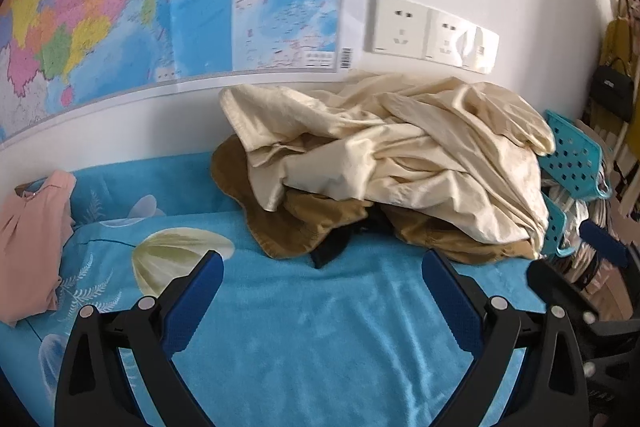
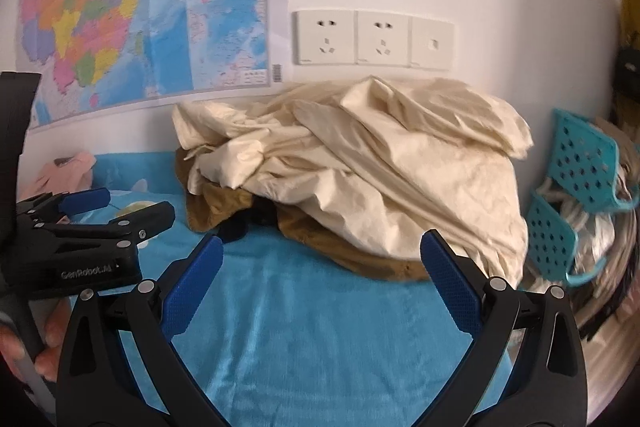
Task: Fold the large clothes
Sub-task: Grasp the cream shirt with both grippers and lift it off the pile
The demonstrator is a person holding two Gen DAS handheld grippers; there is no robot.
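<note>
Both grippers are spread wide and carry nothing: the left gripper (image 1: pixel 322 267) and the right gripper (image 2: pixel 320 249) each hover over bare blue bedspread (image 2: pixel 304 327), pointing at the wall. Straight ahead of the right one, just past its fingertips, lies the crumpled cream garment (image 2: pixel 360 163) heaped on a brown garment (image 2: pixel 352 255), the pile's long axis running across its view. From the left gripper the heap sits ahead and to the right, so the right looks nearer
</note>
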